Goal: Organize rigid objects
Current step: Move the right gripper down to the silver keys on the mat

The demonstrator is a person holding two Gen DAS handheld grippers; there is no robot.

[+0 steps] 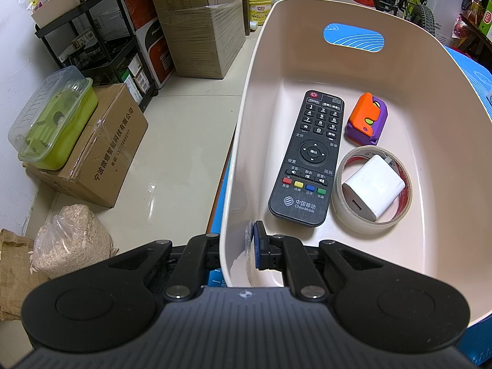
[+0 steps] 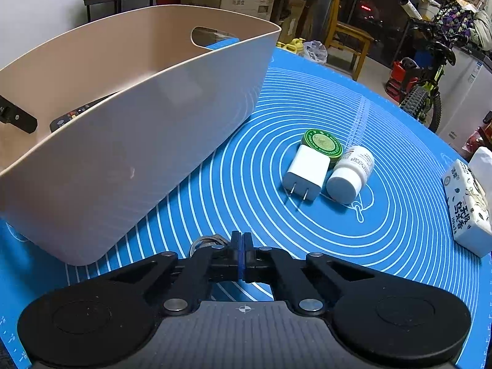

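Note:
My left gripper [image 1: 238, 250] is shut on the near wall of the beige bin [image 1: 243, 141], one finger inside and one outside. In the bin lie a black remote [image 1: 309, 160], an orange and purple toy [image 1: 366, 120], and a tape roll [image 1: 356, 216] with a white charger [image 1: 373, 189] resting in it. My right gripper [image 2: 242, 253] is shut and empty, low over the blue mat [image 2: 399, 209], with a metal ring [image 2: 206, 241] just to its left. Ahead on the mat lie a white plug charger [image 2: 306, 172], a green tin [image 2: 321, 143] and a white pill bottle [image 2: 350, 173]. The bin [image 2: 147, 141] stands to its left.
A tissue pack [image 2: 467, 206] lies at the mat's right edge. Left of the table the floor holds cardboard boxes [image 1: 101, 147], a green lidded container [image 1: 55, 123], a bag of grain [image 1: 72, 240] and a black shelf [image 1: 101, 40]. A bicycle [image 2: 427, 92] stands beyond.

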